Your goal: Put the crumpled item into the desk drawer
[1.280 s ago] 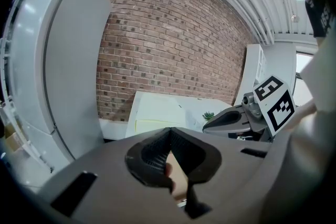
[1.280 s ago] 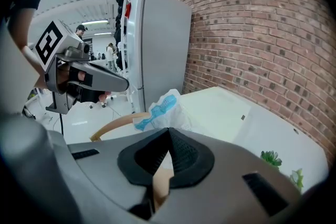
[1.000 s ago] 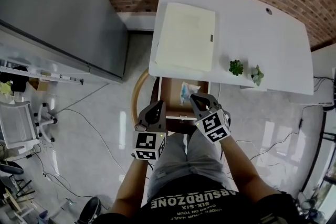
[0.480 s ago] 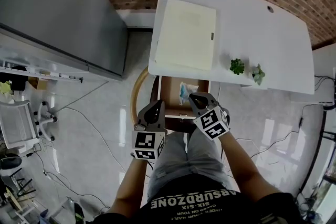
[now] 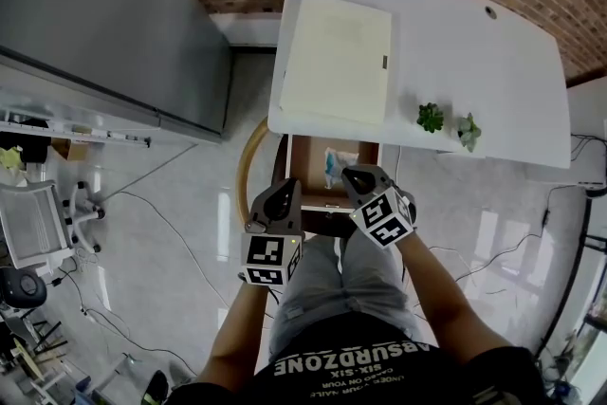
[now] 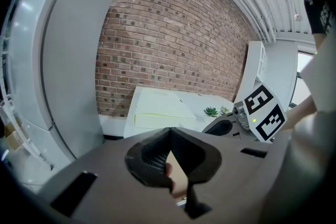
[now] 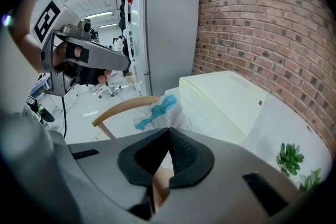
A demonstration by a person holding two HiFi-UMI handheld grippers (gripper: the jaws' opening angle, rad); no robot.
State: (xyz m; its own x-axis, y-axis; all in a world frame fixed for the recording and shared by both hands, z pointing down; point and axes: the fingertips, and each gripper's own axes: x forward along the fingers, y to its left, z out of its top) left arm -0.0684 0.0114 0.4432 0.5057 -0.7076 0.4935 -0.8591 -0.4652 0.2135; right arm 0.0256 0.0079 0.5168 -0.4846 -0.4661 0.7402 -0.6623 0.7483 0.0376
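Quantity two: hand-held grippers, namely the left hand-held gripper (image 5: 282, 190) and the right hand-held gripper (image 5: 357, 174); plants, namely a green plant (image 5: 430, 117) and a paler plant (image 5: 466, 130).

Quantity one of each of the following: desk (image 5: 474, 52), drawer (image 5: 308, 174), crumpled item (image 5: 334, 164), cream pad (image 5: 337, 62), cable hole (image 5: 490, 12) in the desk top, wooden chair (image 5: 244, 168), office chair (image 5: 33, 225), grey cabinet (image 5: 104, 14), person (image 5: 351, 365).

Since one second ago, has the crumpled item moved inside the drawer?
No. The crumpled item lies at the same spot in the open drawer, just under the front edge of the white desk.
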